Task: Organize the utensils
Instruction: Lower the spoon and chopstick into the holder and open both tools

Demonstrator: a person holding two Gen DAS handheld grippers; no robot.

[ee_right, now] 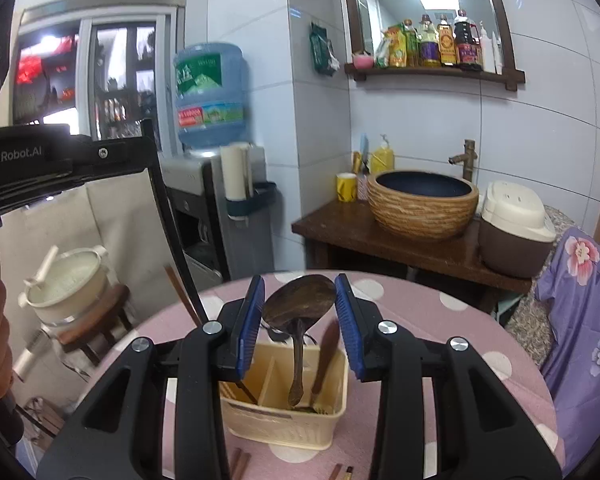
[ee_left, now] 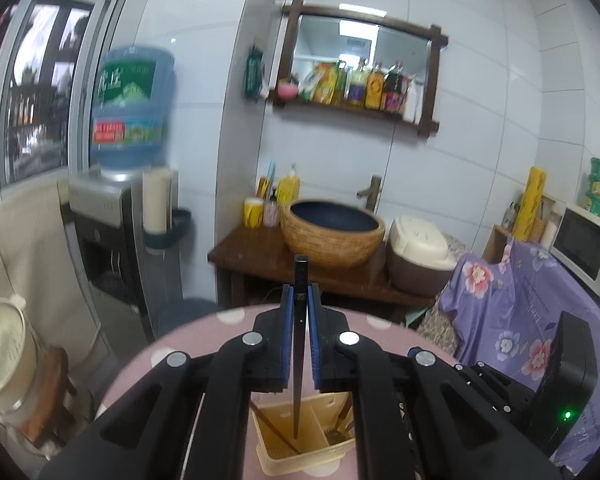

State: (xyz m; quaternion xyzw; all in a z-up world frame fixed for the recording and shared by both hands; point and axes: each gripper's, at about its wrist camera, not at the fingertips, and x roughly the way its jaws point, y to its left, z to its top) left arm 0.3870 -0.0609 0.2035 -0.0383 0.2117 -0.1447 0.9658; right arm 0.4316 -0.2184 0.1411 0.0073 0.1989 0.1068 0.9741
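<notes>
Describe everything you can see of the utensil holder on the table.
The utensil holder is a cream plastic basket with perforated lower walls and inner dividers, standing upright on the pink dotted tablecloth. A dark wooden spoon and another brown utensil stand in its right compartment, a thin stick leans in the left.

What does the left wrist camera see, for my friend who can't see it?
The left gripper clamps a dark chopstick, tip hanging over a cream caddy on a pink dotted table. Behind are a basin and a water cooler.
</notes>
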